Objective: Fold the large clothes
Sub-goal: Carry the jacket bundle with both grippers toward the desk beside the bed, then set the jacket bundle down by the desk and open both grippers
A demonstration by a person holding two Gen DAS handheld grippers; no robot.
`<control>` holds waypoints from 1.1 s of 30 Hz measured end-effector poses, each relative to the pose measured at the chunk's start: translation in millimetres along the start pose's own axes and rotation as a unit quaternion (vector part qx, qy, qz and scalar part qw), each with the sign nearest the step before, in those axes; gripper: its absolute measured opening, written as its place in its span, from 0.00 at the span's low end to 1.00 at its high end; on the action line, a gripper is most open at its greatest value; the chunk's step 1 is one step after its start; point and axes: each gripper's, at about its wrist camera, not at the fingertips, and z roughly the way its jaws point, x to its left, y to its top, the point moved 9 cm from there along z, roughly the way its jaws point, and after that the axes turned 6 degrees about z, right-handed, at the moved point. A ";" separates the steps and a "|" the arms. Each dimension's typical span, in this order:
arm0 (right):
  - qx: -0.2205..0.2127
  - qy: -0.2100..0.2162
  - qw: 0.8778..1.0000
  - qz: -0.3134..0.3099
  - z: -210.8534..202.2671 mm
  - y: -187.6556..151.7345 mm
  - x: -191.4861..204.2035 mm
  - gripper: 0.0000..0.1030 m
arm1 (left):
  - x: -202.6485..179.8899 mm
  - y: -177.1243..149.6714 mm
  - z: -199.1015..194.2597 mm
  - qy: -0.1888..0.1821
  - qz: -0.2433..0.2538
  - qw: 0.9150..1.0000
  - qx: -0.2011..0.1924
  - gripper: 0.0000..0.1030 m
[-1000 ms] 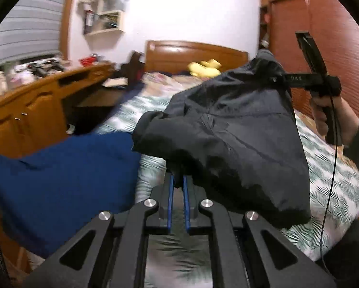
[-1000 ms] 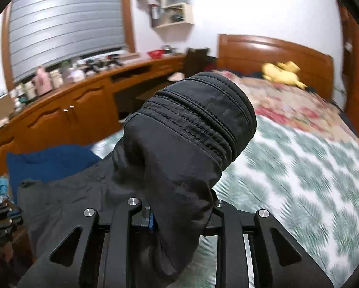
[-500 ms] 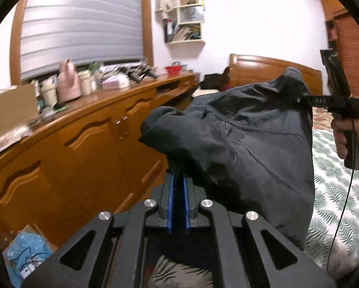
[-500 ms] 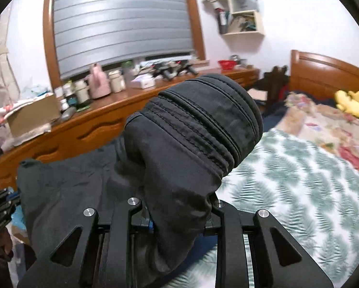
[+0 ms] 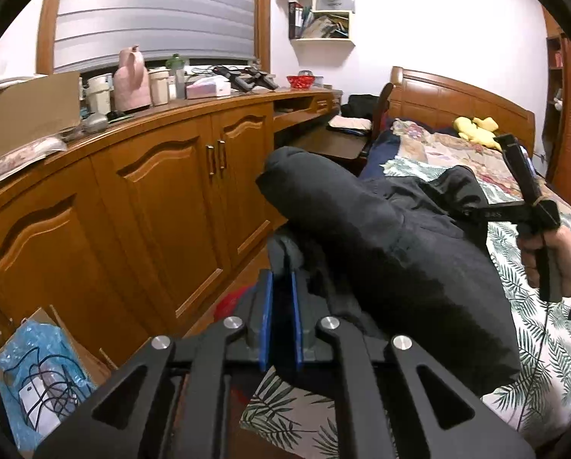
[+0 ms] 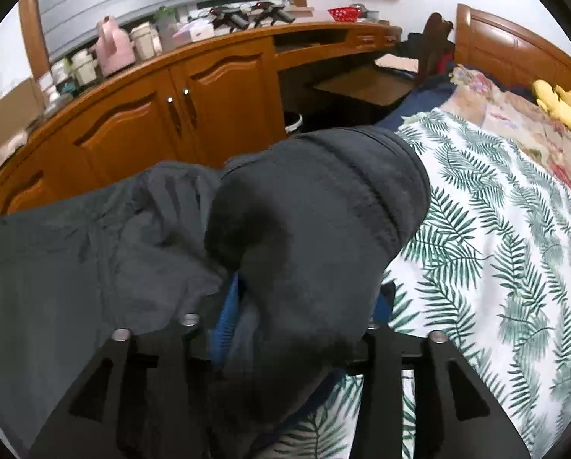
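Laying the black jacket (image 5: 400, 252) onto the leaf-print bedspread (image 6: 495, 248): left gripper (image 5: 281, 306) clenching its edge, right gripper (image 6: 304, 306) opening around bunched fabric, keeping both ends level.

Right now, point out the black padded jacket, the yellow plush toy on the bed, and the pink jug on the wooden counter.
black padded jacket (image 5: 392, 252): left wrist view, middle of the bunched fabric.
yellow plush toy (image 5: 474, 130): left wrist view, its body.
pink jug (image 6: 113, 48): right wrist view, its belly.
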 end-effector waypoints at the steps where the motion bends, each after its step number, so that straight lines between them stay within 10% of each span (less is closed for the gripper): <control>1: 0.002 -0.007 1.000 -0.010 -2.3 -1.6 1.3 0.46 | -0.1 -1.2 -2.5 -0.001 0.000 1.000 -0.001 0.06; 15: -0.041 0.008 0.998 -0.053 -92.3 -52.5 18.1 0.55 | -41.2 3.6 -52.8 -0.003 0.034 0.999 -0.020 0.15; 33: -0.123 -0.010 0.991 -0.048 -269.3 -113.4 -22.7 0.69 | -221.3 2.1 -103.2 -0.114 0.097 0.988 -0.037 0.24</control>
